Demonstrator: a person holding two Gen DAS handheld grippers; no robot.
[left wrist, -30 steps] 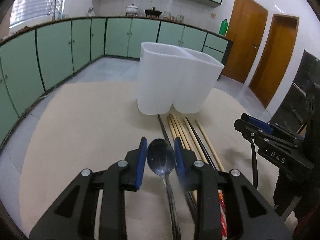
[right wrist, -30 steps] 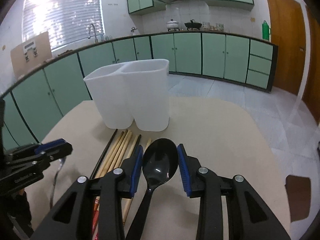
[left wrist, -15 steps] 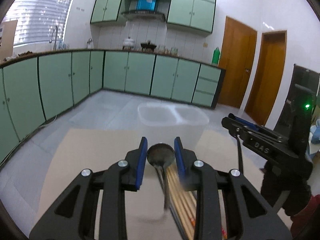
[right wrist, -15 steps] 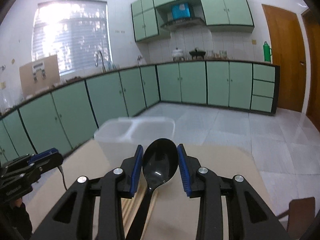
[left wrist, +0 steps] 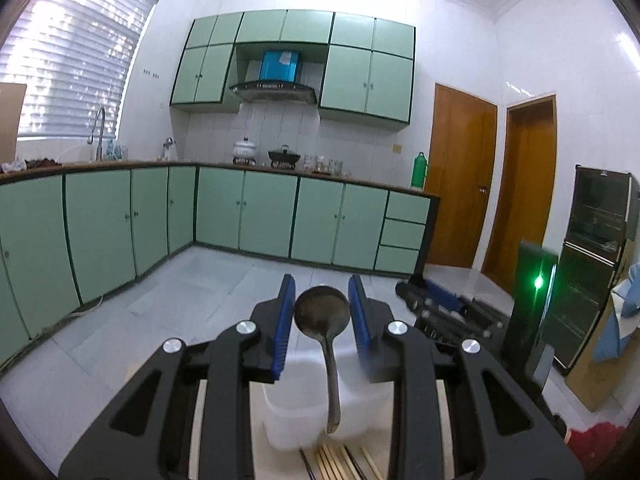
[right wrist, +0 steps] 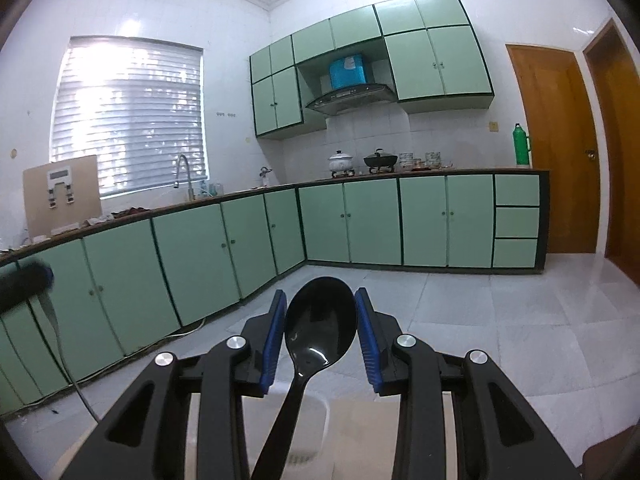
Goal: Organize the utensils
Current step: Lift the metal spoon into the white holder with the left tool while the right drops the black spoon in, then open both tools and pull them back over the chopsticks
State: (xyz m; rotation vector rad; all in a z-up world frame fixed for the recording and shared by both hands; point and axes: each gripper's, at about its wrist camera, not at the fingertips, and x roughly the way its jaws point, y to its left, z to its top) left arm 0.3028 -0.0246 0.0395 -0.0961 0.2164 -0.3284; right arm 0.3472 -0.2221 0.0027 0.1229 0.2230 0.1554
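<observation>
My left gripper is shut on a metal spoon, its blue pads pressing the bowl while the handle hangs down. Below it stands a white two-compartment holder, and several wooden and black chopsticks lie on the table in front of it. My right gripper is shut on a black plastic spoon, held by the bowl above the same holder. Each view shows the other gripper: the right one at the right, the left one blurred at the far left edge.
The tan table shows only at the bottom of both views. Beyond it are a tiled floor, green kitchen cabinets and wooden doors. A dark glass-fronted cabinet stands at the right.
Both grippers have lifted off the table with their spoons and tilted up. The holder and chopsticks have slid to the bottom of both views.
</observation>
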